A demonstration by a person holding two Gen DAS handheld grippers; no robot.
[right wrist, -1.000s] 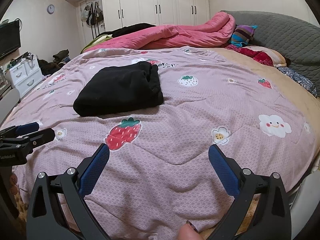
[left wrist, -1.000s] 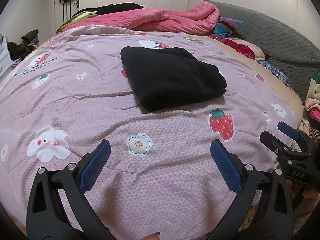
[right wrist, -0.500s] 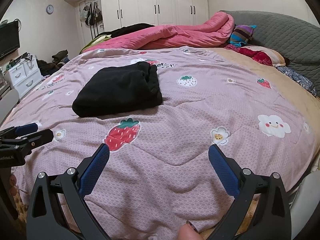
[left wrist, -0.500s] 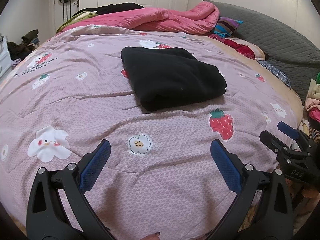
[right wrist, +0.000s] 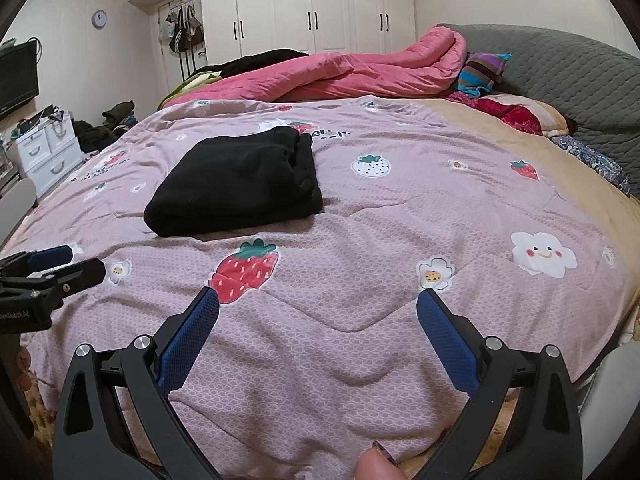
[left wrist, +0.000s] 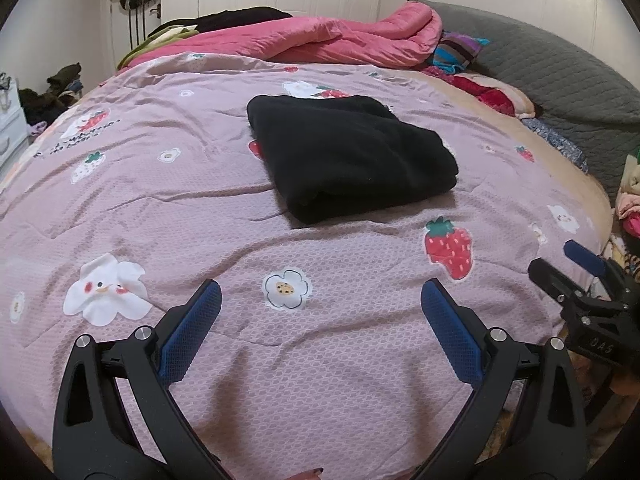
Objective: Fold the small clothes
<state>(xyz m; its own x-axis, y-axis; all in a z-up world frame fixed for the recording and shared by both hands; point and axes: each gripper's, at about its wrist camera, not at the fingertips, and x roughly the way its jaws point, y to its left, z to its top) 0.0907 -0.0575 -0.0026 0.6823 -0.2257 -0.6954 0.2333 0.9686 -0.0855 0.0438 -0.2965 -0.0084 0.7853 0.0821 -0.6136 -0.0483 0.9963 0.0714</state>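
A black garment (left wrist: 348, 156) lies folded into a thick rectangle on the mauve strawberry-print quilt (left wrist: 160, 200); the right wrist view has the same black garment (right wrist: 240, 184) left of centre. My left gripper (left wrist: 320, 292) hangs open over the quilt's near edge, well short of the garment, with nothing between its blue pads. My right gripper (right wrist: 318, 300) is open and empty too, near the strawberry print. Each gripper shows at the side of the other's view: the right gripper (left wrist: 576, 276) and the left gripper (right wrist: 56, 268).
A rumpled pink duvet (left wrist: 320, 40) and dark clothes lie across the far end of the bed. Pillows (left wrist: 488, 92) and a grey padded headboard (left wrist: 560, 72) line the right side. White wardrobes (right wrist: 312, 8) stand behind; white drawers (right wrist: 44, 152) stand at the left. More clothes are piled at the right edge (left wrist: 628, 200).
Nothing has really changed: both grippers hover open in nearly the same place, and the folded black garment has not moved.
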